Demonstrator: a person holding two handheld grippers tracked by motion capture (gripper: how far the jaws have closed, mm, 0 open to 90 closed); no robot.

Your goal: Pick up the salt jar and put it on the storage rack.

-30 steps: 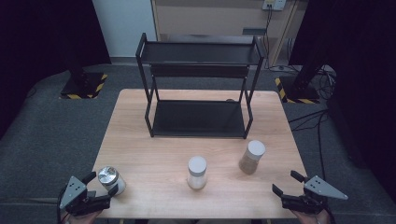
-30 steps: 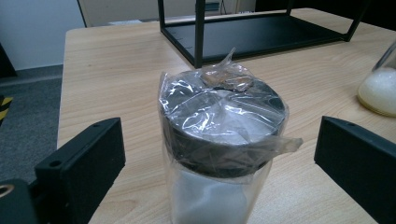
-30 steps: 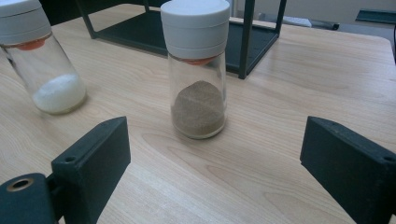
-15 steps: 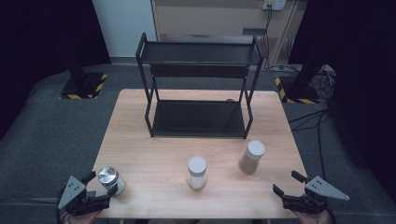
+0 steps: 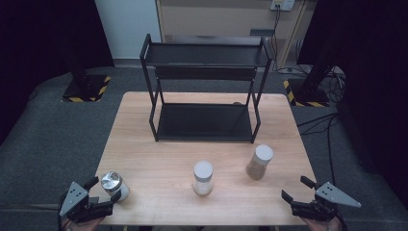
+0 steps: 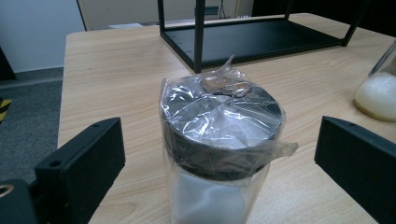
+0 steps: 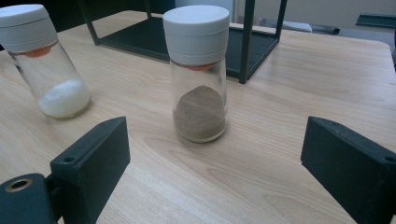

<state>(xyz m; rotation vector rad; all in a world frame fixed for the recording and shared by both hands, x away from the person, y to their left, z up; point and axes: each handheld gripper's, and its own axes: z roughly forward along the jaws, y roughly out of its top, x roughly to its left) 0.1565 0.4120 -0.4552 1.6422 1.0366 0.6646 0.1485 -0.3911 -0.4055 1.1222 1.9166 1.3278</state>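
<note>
Left gripper (image 5: 102,191) open around wrapped jar (image 6: 219,140), untouched; shelf (image 6: 252,39) beyond. Right gripper (image 7: 212,172) open, spice jar (image 7: 198,74) ahead, salt jar (image 7: 46,63) farther left.

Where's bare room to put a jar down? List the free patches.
Free: the rack's lower shelf; the tabletop strip between rack and jars; the table's left half above the wrapped jar. Crowded: the front edge, with the white-powder jar, brown-powder jar and both tongs.

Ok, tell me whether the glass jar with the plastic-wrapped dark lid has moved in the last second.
No. The glass jar with the plastic-wrapped dark lid sits at the same near-left spot on the wooden table.
</note>
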